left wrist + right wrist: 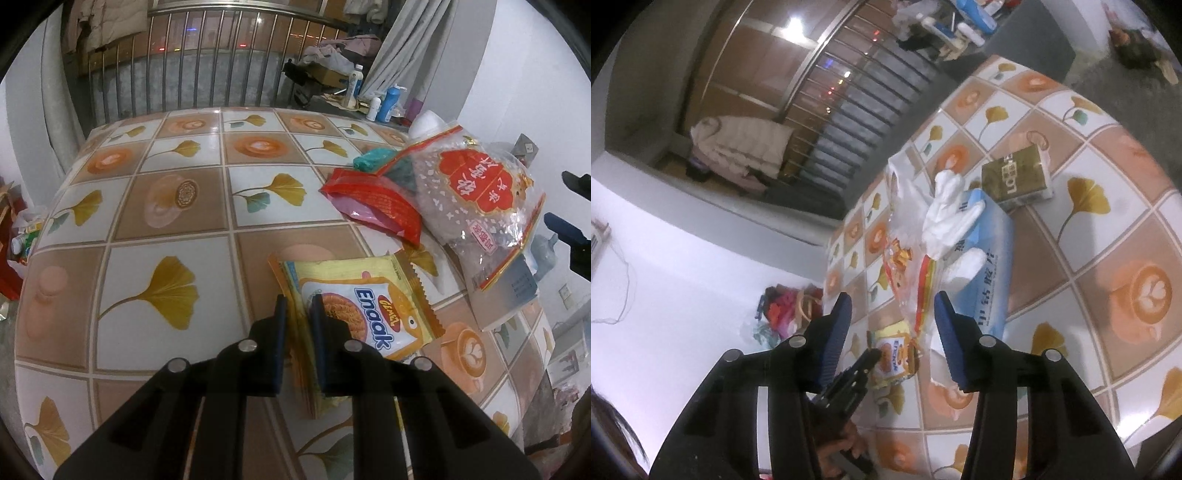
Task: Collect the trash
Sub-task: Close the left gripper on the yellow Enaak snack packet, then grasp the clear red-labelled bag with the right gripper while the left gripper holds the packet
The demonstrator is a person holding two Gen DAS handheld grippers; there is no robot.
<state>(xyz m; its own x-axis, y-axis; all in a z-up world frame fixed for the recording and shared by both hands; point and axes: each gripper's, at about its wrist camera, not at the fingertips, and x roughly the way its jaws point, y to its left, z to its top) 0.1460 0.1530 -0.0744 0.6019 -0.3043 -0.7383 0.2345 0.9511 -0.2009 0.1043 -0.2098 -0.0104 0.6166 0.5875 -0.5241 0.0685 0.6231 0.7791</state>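
Yellow foil of the Enaak noodle-snack packet (364, 314) lies flat on the tiled-pattern counter (147, 236), and the left gripper (299, 306) has its jaws drawn narrow on the packet's near left edge, probably because a flat wrapper offers only its border to pinch. Beside it sit other likely trash: a red torn wrapper (373, 199) and a clear printed snack bag (480, 192), piled together at the counter's right side. Above that bag the right gripper (894, 306) hangs about half open, nothing pressed between its pads, seemingly lining up for a pick.
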